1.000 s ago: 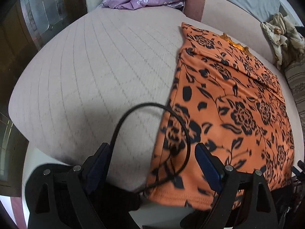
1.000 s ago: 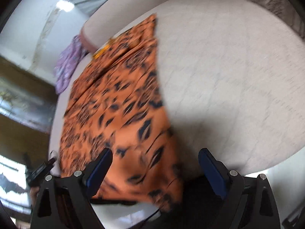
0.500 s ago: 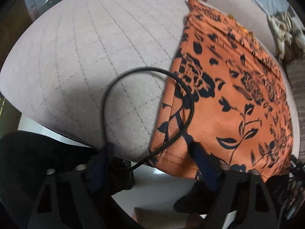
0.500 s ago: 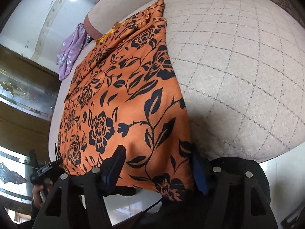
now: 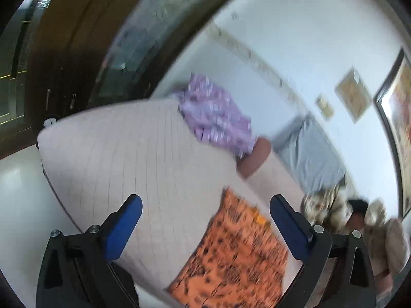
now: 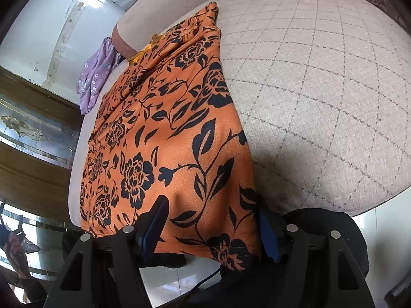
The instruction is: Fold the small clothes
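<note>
An orange cloth with black flowers [image 6: 167, 128] lies flat on the quilted beige bed [image 6: 321, 77], its near hem hanging over the front edge. My right gripper [image 6: 213, 223] sits at that hem's right corner, half closed, both pads pressing a wide pinch of the fabric. A small bump of cloth rises by the left finger [image 6: 156, 218]. In the blurred, tilted left wrist view, my left gripper [image 5: 205, 210] is raised above the bed [image 5: 115, 159]. Its jaws are opening with nothing between them, and the orange cloth [image 5: 231, 256] lies below and ahead.
A purple flowered garment [image 5: 215, 118] lies at the bed's far end, also visible as the purple garment [image 6: 95, 77]. A grey cloth [image 5: 308, 159] and a pile of patterned clothes [image 5: 334, 210] lie by the white wall. Dark wood and glass panels stand on the left.
My left gripper closed at the cloth's near left hem, then rose, rolled and opened wide with nothing in it. My right gripper narrowed onto the hem's right corner and has stayed there.
</note>
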### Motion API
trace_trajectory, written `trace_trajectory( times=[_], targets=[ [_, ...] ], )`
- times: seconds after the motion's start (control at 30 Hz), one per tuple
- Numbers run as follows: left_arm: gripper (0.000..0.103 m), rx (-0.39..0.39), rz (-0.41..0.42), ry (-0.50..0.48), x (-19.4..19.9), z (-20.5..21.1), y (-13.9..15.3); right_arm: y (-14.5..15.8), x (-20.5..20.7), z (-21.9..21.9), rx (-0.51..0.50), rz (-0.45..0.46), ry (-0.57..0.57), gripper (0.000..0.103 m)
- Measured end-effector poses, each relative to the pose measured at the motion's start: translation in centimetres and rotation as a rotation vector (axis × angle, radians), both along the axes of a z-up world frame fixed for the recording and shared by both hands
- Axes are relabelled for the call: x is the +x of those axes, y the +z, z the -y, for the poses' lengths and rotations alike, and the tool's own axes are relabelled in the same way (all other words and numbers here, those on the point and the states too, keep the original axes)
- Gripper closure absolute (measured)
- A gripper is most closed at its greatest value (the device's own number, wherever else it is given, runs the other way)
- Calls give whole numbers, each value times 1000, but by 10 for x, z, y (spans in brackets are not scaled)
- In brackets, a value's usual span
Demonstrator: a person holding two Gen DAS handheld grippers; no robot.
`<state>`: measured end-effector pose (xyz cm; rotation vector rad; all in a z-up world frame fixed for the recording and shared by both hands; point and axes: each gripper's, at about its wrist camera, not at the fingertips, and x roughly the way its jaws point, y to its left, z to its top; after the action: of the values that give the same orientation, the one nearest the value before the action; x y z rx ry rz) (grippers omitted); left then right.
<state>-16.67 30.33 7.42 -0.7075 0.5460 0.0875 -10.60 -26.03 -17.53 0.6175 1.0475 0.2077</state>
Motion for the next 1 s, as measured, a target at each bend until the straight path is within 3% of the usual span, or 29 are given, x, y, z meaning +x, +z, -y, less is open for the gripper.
trace_trajectory(
  times=[0.07, 0.2, 0.33, 0.4, 0.47, 0.57, 0.6, 0.63, 0.7, 0.77, 0.8, 0.9, 0.97, 1.0],
  targets=[
    [3, 59, -119, -87, 24, 32, -35, 0, -1, -1, -4, 4, -1, 33],
    [7, 200, -410, -342, 79, 109, -145, 2, 0, 0, -2, -4, 9, 33],
    [20, 332, -561, -420, 110, 137, -209, 5, 2, 1, 0, -5, 29, 33],
    [20, 382, -553, -427, 106, 141, -208, 5, 3, 3, 0, -6, 22, 33],
    [31, 449, -560, -447, 102, 147, -205, 1, 5, 6, 24, -15, 10, 33],
    [71, 452, -547, -484, 98, 150, -201, 1, 7, 1, 0, -17, 26, 34],
    [98, 416, -545, -501, 96, 149, -198, 1, 8, 0, -8, -19, 33, 39],
    [98, 374, -539, -514, 97, 155, -194, 2, 8, 0, -15, -22, 36, 52],
    [97, 374, -519, -502, 92, 160, -189, 4, 7, 6, 8, -21, 28, 77],
    [92, 358, -541, -492, 93, 158, -193, 6, 5, 12, 57, -11, 18, 77],
    [82, 359, -562, -494, 97, 157, -201, 6, 5, 13, 51, -16, 18, 76],
    [57, 366, -522, -546, 95, 165, -202, -6, 7, 15, 50, -73, 5, 73],
    [62, 427, -528, -554, 91, 176, -204, -3, 6, 14, 58, -51, 7, 73],
    [87, 439, -529, -558, 91, 179, -203, -1, 5, 12, 59, -39, 19, 77]
  ],
)
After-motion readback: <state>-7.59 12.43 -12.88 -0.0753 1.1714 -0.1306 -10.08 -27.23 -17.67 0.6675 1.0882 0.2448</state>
